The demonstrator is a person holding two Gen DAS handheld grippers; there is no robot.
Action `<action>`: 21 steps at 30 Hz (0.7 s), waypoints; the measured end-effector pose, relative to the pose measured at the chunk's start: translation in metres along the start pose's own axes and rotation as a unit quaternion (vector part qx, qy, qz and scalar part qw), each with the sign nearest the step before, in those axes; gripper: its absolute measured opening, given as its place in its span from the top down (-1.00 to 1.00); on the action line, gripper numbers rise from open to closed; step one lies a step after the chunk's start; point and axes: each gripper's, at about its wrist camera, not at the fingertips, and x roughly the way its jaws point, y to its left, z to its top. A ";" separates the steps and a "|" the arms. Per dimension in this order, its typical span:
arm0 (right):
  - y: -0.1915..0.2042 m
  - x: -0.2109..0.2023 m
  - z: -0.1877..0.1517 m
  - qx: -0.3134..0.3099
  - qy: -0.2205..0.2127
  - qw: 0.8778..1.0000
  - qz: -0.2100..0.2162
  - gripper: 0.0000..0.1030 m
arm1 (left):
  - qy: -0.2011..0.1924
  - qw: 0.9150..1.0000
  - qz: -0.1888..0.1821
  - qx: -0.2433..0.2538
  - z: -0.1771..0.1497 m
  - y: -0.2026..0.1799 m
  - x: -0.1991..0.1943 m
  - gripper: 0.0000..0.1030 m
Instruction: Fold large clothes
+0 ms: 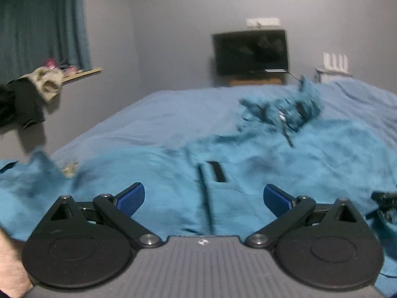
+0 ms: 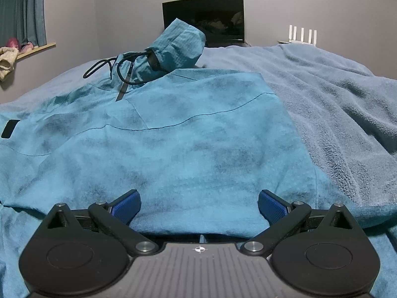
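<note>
A large teal hooded jacket (image 2: 173, 129) lies spread front-up on the bed, its hood (image 2: 178, 44) with black drawcords bunched at the far end. In the left wrist view the jacket (image 1: 248, 173) shows a dark zipper line and a small black patch (image 1: 217, 171); this view is motion-blurred. My left gripper (image 1: 203, 198) is open and empty just above the jacket near the zipper. My right gripper (image 2: 198, 208) is open and empty over the jacket's lower body, its fingers clear of the cloth. The right gripper's tip shows at the right edge of the left wrist view (image 1: 384, 198).
A light blue fleece blanket (image 2: 335, 104) covers the bed. A dark monitor (image 2: 203, 17) and a white router (image 2: 301, 34) stand by the far wall. A window shelf with curtain and piled clothes (image 1: 37, 87) is at the left.
</note>
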 end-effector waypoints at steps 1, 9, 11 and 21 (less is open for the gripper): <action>0.000 0.000 0.000 0.000 0.000 1.000 0.000 -0.99 | -0.002 1.000 0.013 -0.015 0.001 0.013 -0.009 -1.00; -0.001 0.000 0.000 -0.002 0.002 1.000 -0.001 -0.99 | 0.013 0.976 0.163 -0.143 -0.014 0.147 -0.045 -1.00; -0.001 0.000 0.000 -0.003 0.002 1.000 -0.001 -0.99 | 0.012 0.968 0.183 -0.172 -0.021 0.176 -0.055 -1.00; 0.001 -0.003 -0.001 -0.007 0.002 1.000 -0.008 -0.99 | 0.036 0.941 0.134 -0.308 -0.049 0.250 -0.038 -1.00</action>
